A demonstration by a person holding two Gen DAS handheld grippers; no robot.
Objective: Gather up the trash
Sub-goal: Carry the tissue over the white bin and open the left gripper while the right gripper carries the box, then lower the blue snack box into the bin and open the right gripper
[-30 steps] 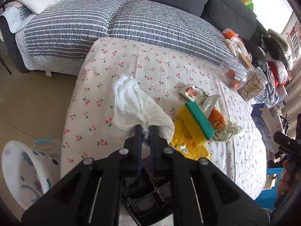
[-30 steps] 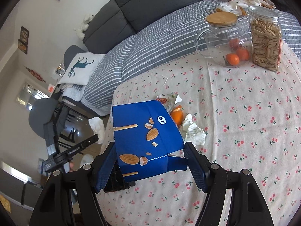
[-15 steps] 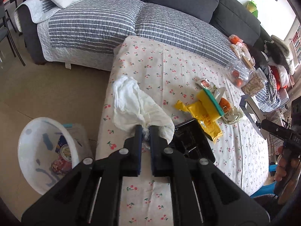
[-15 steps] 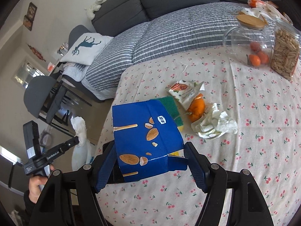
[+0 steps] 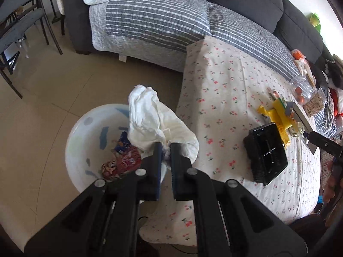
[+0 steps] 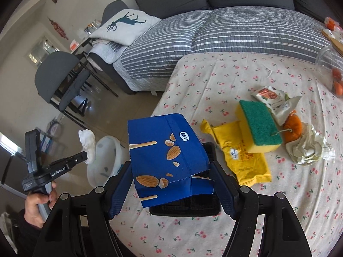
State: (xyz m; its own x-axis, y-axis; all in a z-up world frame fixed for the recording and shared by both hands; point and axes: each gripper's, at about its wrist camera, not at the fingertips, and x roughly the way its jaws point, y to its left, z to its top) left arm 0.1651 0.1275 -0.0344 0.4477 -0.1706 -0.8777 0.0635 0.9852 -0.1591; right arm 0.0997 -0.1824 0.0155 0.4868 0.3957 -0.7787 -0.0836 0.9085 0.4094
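My left gripper (image 5: 165,150) is shut on a crumpled white tissue (image 5: 154,122) and holds it over the white trash bin (image 5: 85,141) on the floor left of the table. The bin holds a red wrapper (image 5: 122,165). My right gripper (image 6: 171,171) is shut on a blue almond snack box (image 6: 165,158), held above the table's left part. On the table lie a black plastic tray (image 5: 265,152), a yellow wrapper (image 6: 240,152), a yellow-green sponge (image 6: 259,126), a white snack packet (image 6: 272,98), an orange peel (image 6: 292,127) and crumpled paper (image 6: 308,150).
The table has a cherry-print cloth (image 5: 225,98). A grey striped sofa (image 5: 154,19) stands behind it. Glass jars (image 5: 308,94) stand at the table's far right. Grey chairs (image 6: 62,79) stand on the floor to the left. The bin shows in the right view (image 6: 105,158).
My left gripper has carried the tissue left, off the table, to above the bin. My right gripper has moved left with the blue box, away from the jars.
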